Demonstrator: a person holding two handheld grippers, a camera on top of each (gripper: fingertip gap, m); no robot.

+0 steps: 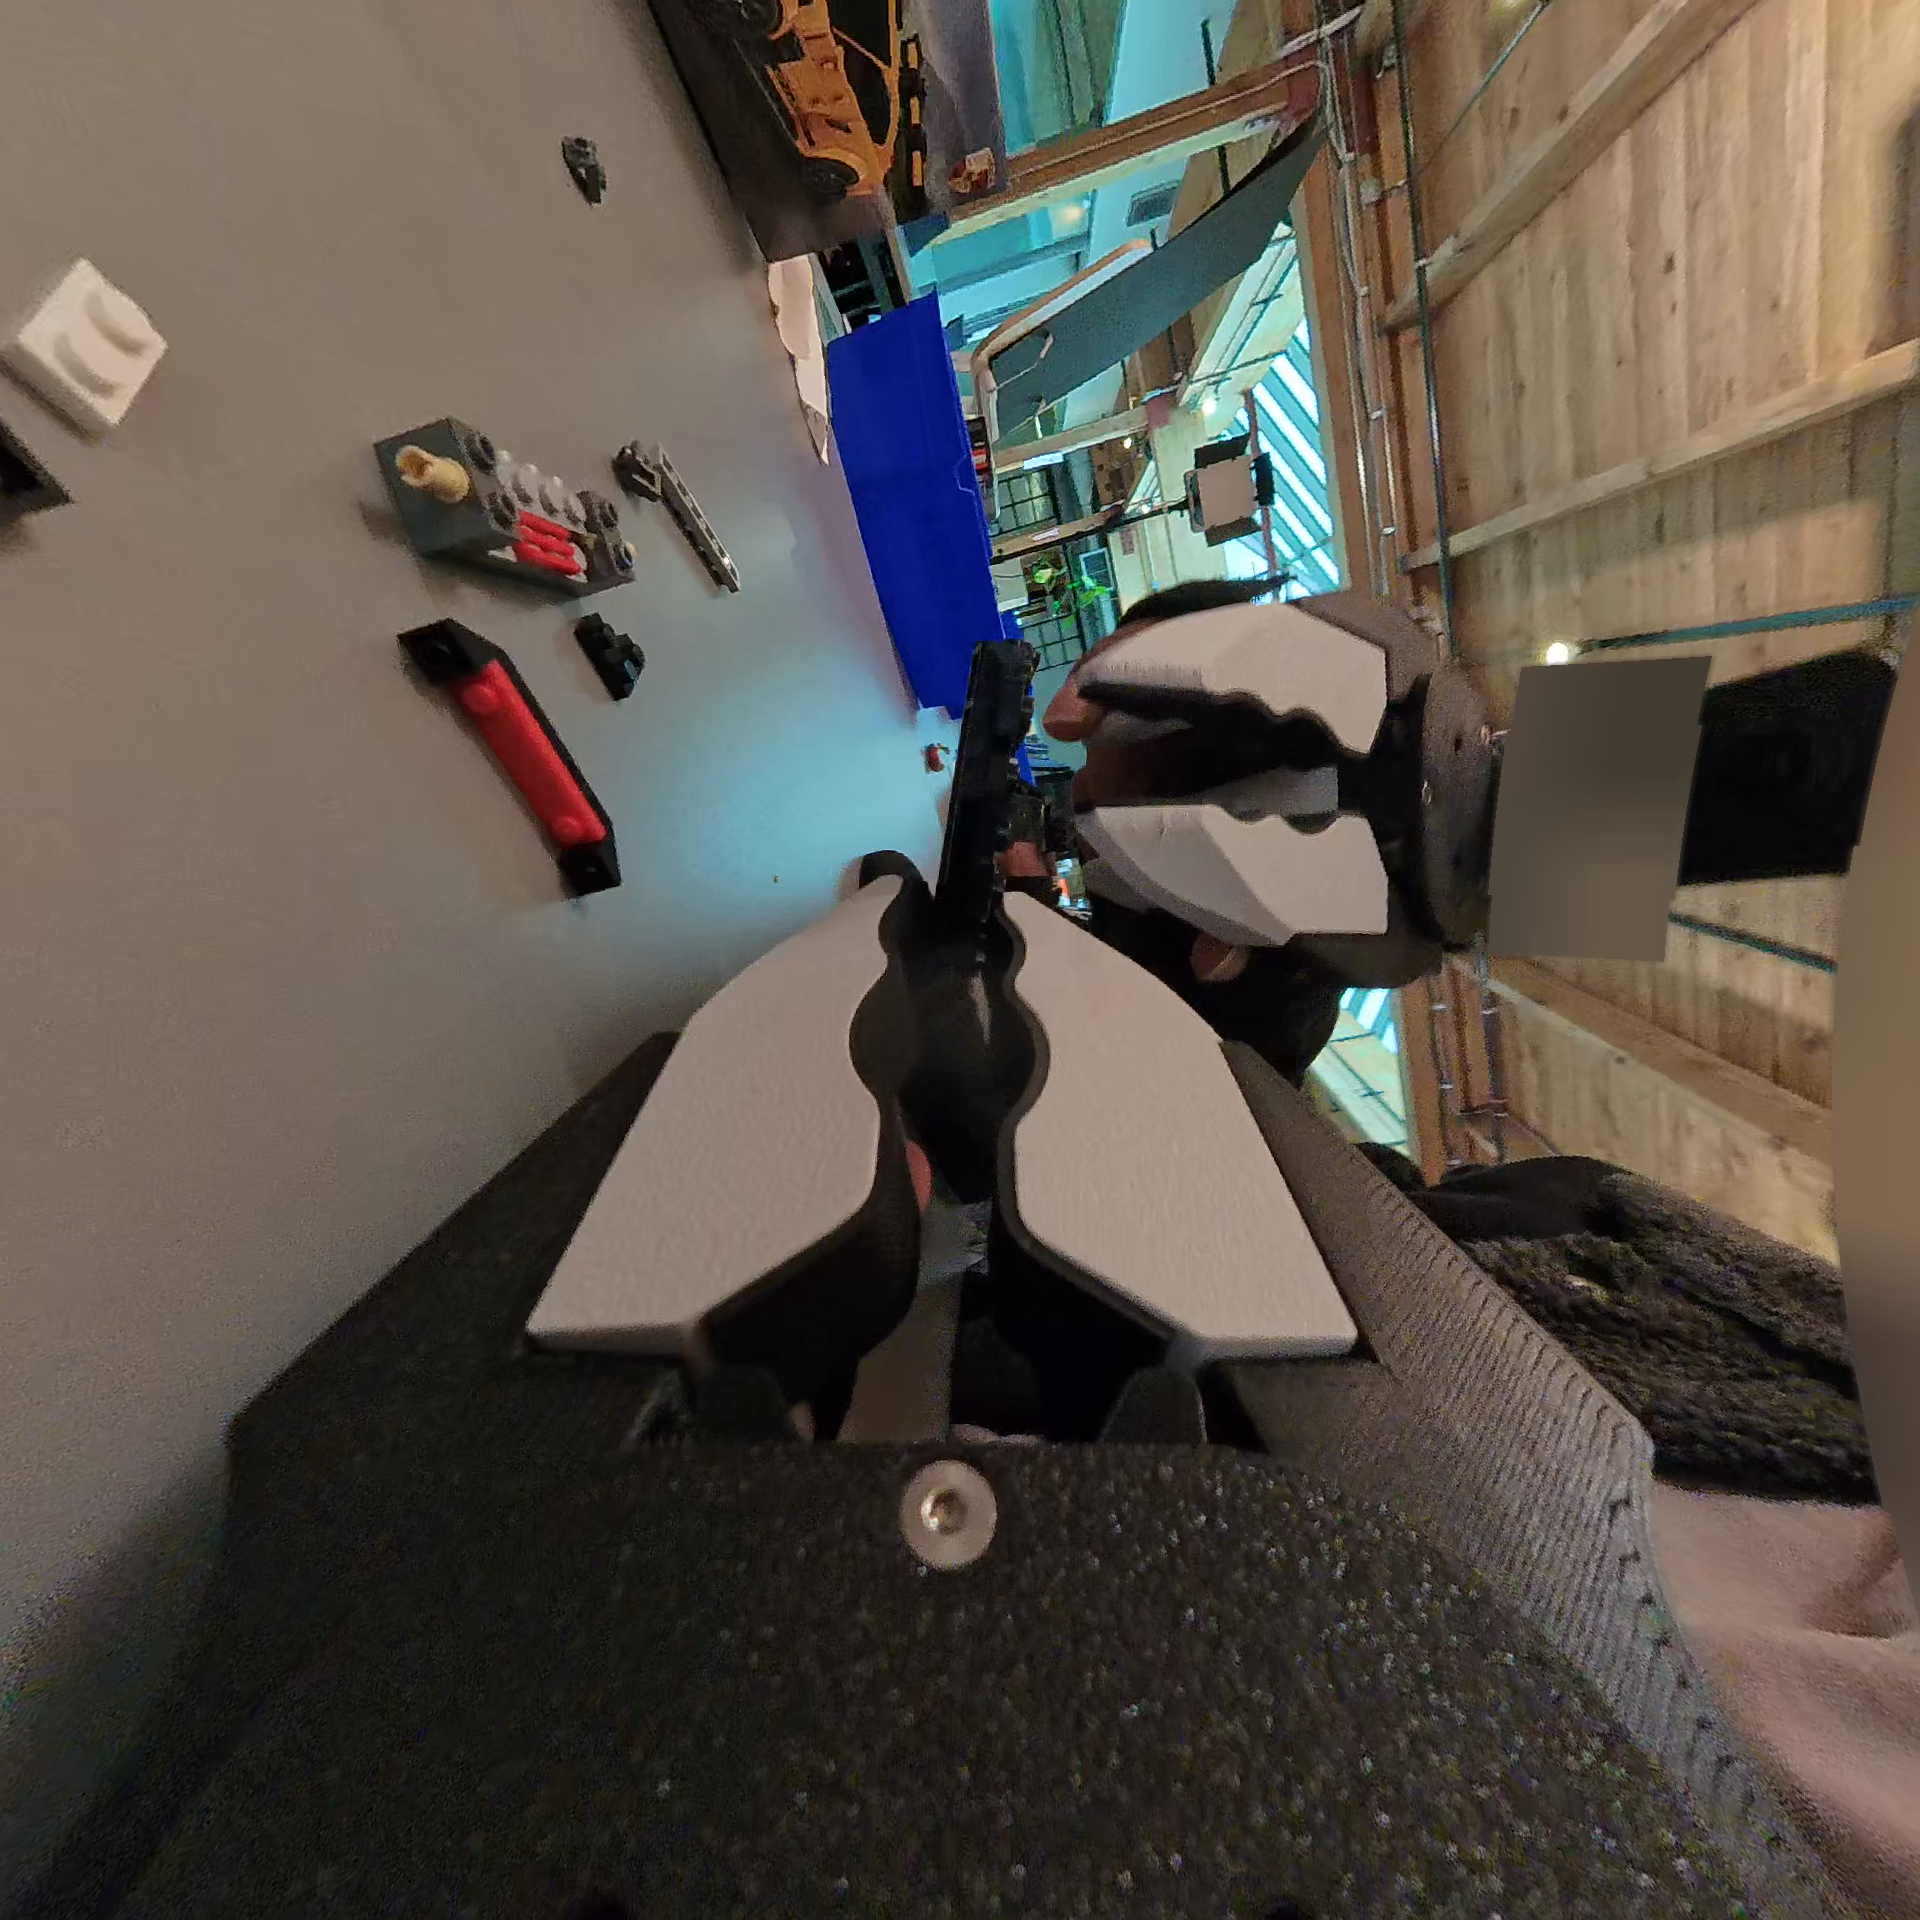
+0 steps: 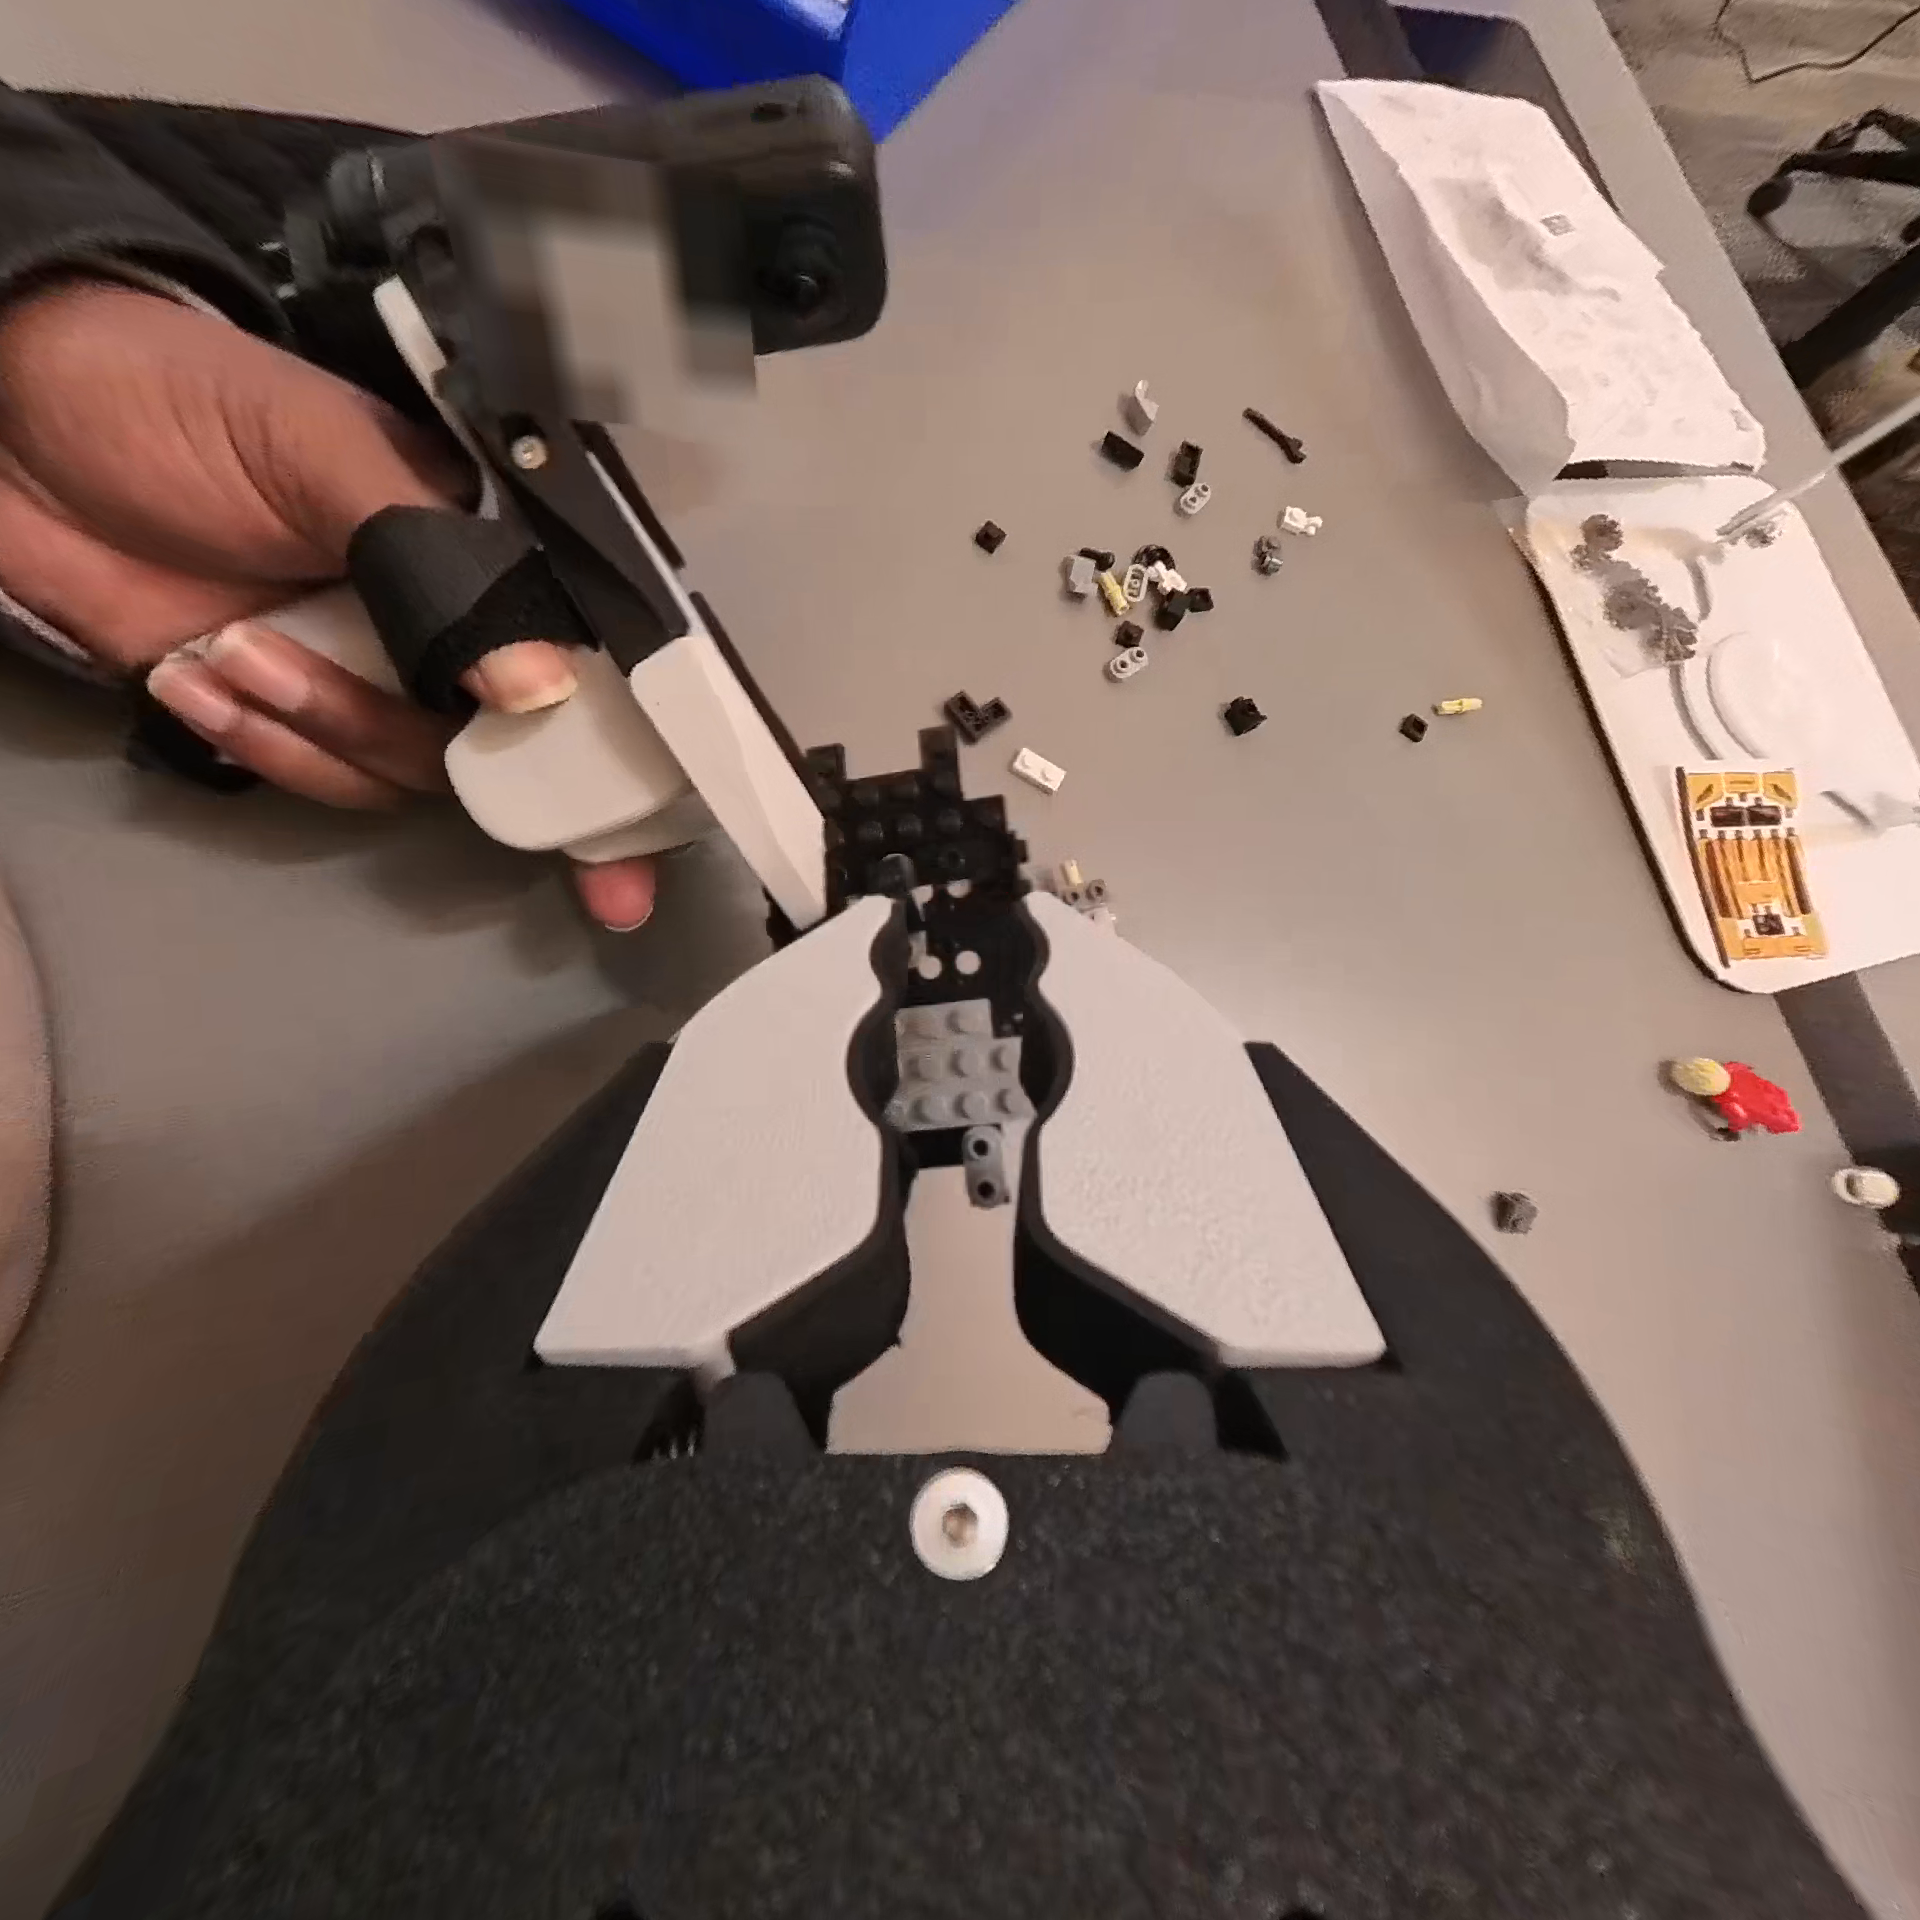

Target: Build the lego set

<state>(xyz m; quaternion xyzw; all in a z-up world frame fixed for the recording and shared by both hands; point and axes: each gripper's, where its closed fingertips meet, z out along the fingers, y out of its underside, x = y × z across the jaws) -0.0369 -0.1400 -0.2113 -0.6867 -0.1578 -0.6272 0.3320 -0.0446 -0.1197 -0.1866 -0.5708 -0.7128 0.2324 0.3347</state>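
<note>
A black Lego plate assembly [image 1: 985, 790] is held above the grey table [image 1: 260, 935]. My left gripper [image 1: 956, 904] is shut on its near edge. In the right wrist view the assembly [image 2: 925, 821] carries light grey plates [image 2: 956, 1070] and a small dark grey piece [image 2: 987, 1169]. The left gripper [image 2: 805, 894], held by a hand, clamps the assembly's left side there. My right gripper [image 2: 961, 904] hovers over the assembly with its jaws apart, and the plate shows through the gap. It also shows in the left wrist view [image 1: 1081, 764], pointing at the plate's face.
A dark grey and red sub-assembly [image 1: 509, 509], a black and red long piece [image 1: 509, 748], a white brick [image 1: 83, 348] and a grey beam [image 1: 675, 514] lie on the table. Small loose pieces [image 2: 1143, 582], a paper bag [image 2: 1538, 281], a white sheet [image 2: 1766, 779], a red piece [image 2: 1756, 1107] and a blue bin [image 2: 904, 62] are around. Only a small space, under 4 cm, lies between the two pairs of fingers.
</note>
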